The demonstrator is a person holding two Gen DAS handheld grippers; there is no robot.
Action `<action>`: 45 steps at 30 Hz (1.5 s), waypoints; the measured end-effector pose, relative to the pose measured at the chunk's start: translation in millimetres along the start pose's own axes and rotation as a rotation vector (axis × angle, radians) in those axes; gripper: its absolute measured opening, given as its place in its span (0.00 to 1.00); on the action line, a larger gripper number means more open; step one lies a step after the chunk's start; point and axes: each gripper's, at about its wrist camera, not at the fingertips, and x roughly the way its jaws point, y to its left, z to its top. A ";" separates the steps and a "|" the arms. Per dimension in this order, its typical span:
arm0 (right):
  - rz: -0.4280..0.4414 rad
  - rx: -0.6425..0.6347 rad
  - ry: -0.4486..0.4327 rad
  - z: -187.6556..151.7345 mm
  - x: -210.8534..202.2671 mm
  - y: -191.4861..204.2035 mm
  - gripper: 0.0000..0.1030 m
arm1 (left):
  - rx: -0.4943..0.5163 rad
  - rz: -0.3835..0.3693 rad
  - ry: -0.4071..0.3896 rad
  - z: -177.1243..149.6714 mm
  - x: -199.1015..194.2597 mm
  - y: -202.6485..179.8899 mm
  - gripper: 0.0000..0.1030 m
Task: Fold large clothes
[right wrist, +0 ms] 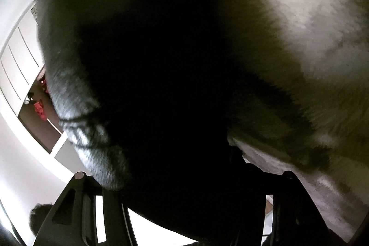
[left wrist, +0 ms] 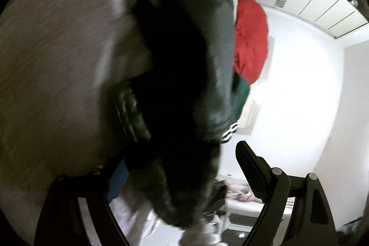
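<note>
A large dark grey-black garment (left wrist: 180,75) hangs close in front of the left wrist camera and fills its middle, blurred. Its ribbed hem (left wrist: 130,114) shows at lower left. One finger (left wrist: 251,167) of my left gripper shows bare at the lower right; the other is hidden under the cloth, so the grip is unclear. In the right wrist view the same dark garment (right wrist: 166,89) covers most of the frame and drapes over my right gripper (right wrist: 184,206), whose fingertips are hidden.
A grey-brown fabric surface (left wrist: 53,57) spreads at the left, and also shows in the right wrist view (right wrist: 306,22). A red item (left wrist: 251,38) and a green item (left wrist: 241,93) lie beyond. White cabinets (left wrist: 322,8) and a bright white wall fill the right.
</note>
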 end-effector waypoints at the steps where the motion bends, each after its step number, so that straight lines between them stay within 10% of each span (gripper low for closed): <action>1: -0.008 -0.003 0.002 0.6 4.0 2.0 0.57 | 0.013 0.009 0.005 2.0 3.8 -3.3 0.85; 10: -0.257 -0.247 -0.048 -3.8 31.7 61.0 0.75 | 0.030 0.173 -0.114 32.9 28.1 -18.9 0.85; 15: -0.198 -0.259 -0.170 10.2 51.1 85.0 0.80 | 0.178 0.223 -0.165 30.9 46.7 -52.9 0.74; 20: -0.179 -0.306 -0.227 14.5 79.2 125.1 0.57 | 0.223 0.253 -0.173 51.7 54.6 -71.2 0.45; 26: -0.188 -0.407 -0.226 -1.6 94.0 202.0 0.42 | 0.296 0.247 -0.162 47.0 63.1 -110.0 0.40; 36: -0.140 -0.559 -0.222 -26.4 -82.4 317.1 0.41 | 0.452 0.175 -0.159 31.5 90.8 -198.9 0.40; 45: -0.112 -0.685 -0.349 8.3 -257.8 489.3 0.41 | 0.500 -0.005 -0.112 39.2 221.0 -289.7 0.40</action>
